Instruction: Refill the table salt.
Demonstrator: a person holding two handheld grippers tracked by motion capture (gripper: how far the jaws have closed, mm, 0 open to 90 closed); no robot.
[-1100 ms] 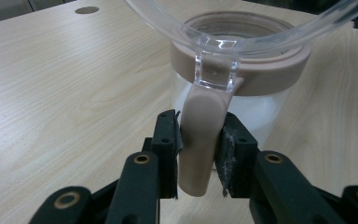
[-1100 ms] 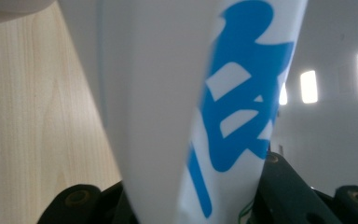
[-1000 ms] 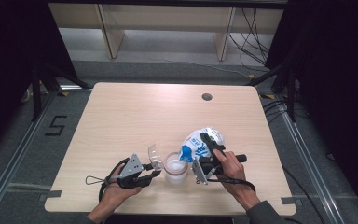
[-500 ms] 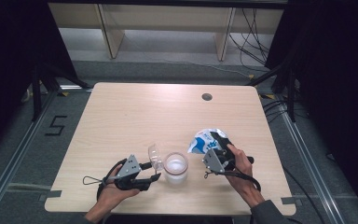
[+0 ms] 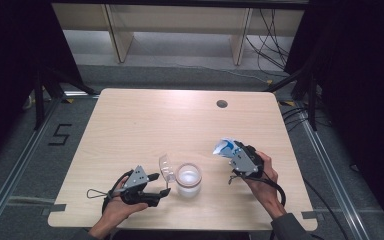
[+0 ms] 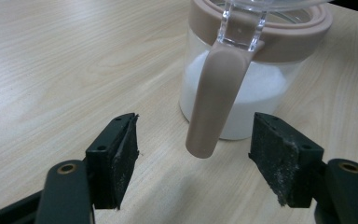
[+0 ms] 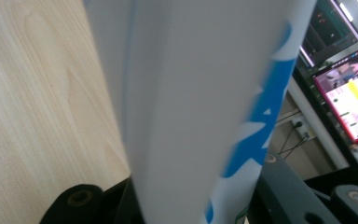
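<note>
Though blurred, bag [image 5: 225, 146] near table [image 5: 145, 120] edge.

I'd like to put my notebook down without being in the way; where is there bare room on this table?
The whole far half, from the small round hole back toward you, is bare wood, as is the left edge. The near edge is crowded: left gripper, lidded jar and right gripper holding a white-and-blue bag.

Jar [image 5: 188, 178] left of bag [image 5: 224, 147]

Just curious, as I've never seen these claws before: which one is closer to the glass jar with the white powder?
The left claw: it sits right beside the jar, jaws open around its hanging latch. The right claw is off to the jar's other side, holding a white and blue bag.
</note>
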